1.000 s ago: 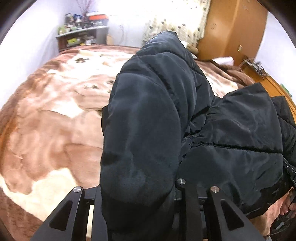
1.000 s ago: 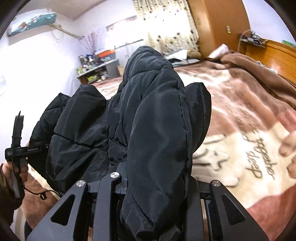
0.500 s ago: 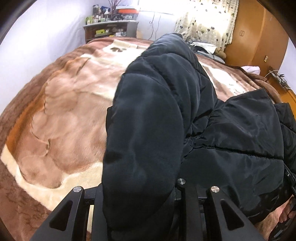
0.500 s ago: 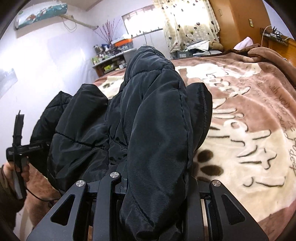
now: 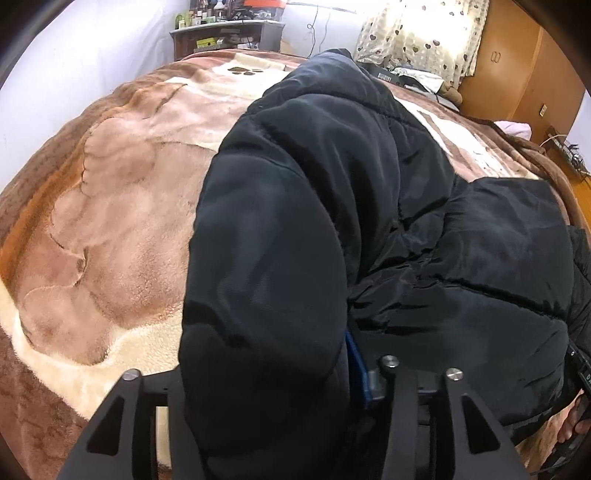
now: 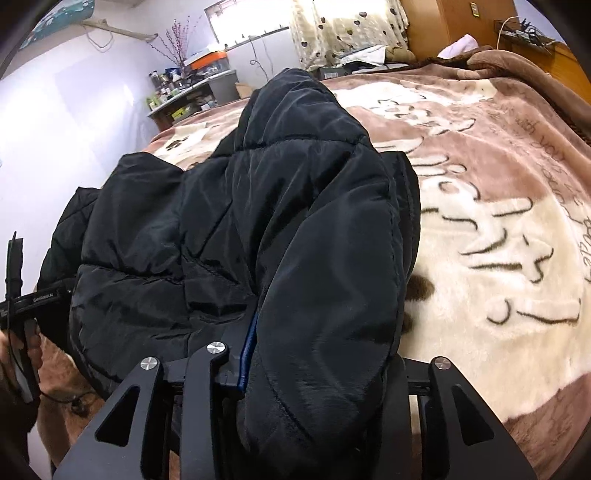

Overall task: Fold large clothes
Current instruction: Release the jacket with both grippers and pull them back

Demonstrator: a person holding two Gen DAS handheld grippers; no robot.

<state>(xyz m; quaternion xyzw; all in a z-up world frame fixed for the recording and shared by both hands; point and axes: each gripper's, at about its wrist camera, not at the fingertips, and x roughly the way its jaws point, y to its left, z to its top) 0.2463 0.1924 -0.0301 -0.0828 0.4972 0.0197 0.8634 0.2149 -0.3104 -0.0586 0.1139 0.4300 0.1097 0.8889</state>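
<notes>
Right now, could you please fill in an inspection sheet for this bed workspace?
Surface: brown and cream plush blanket with paw prints and lettering covers the bed.
Job's things: black quilted puffer jacket bunched on the blanket, one padded fold rising into each gripper.
Clutter: white and dark items by the far bed edge.
Grippers: left gripper and right gripper each have a jacket fold between the jaws, which have just been opening; a blue pad shows clear of the fabric.
Cables: white cord by the wooden headboard.
Surroundings: cluttered shelf, heart-print curtain, wooden wardrobe.
</notes>
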